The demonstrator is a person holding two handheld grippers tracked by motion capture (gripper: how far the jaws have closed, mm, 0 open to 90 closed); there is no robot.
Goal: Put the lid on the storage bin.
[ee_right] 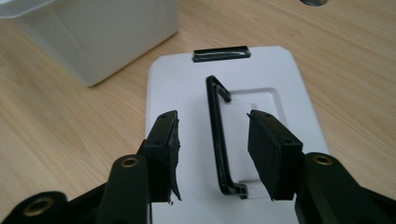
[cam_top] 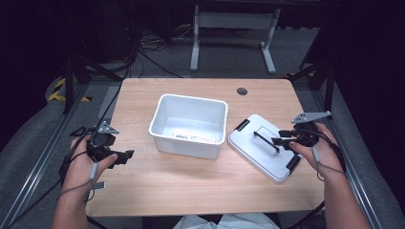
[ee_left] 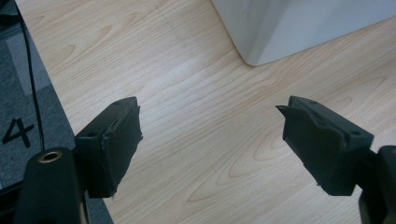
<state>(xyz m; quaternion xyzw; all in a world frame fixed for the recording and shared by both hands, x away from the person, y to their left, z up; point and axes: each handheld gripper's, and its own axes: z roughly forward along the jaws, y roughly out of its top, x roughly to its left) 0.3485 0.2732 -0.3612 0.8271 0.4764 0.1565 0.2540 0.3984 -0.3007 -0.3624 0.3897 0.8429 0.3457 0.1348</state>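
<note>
The right gripper hangs over the white lid, its jaws parted on either side of the lid's raised black handle without touching it; the handle stands between the two pads with a gap on each side. In the high view the right gripper sits above the lid near the right edge of the wooden table, held by the right hand. The lid lies flat and skewed to the table's edges, a black clip at its far end and another at its near end. The left gripper is spread wide over bare wood, nothing between its jaws; in the high view the left gripper is low near the left edge, held by the left hand. The white bin stands open at the middle of the table, just beside the lid and well apart from the left gripper; its corner shows beyond the left jaws.
</note>
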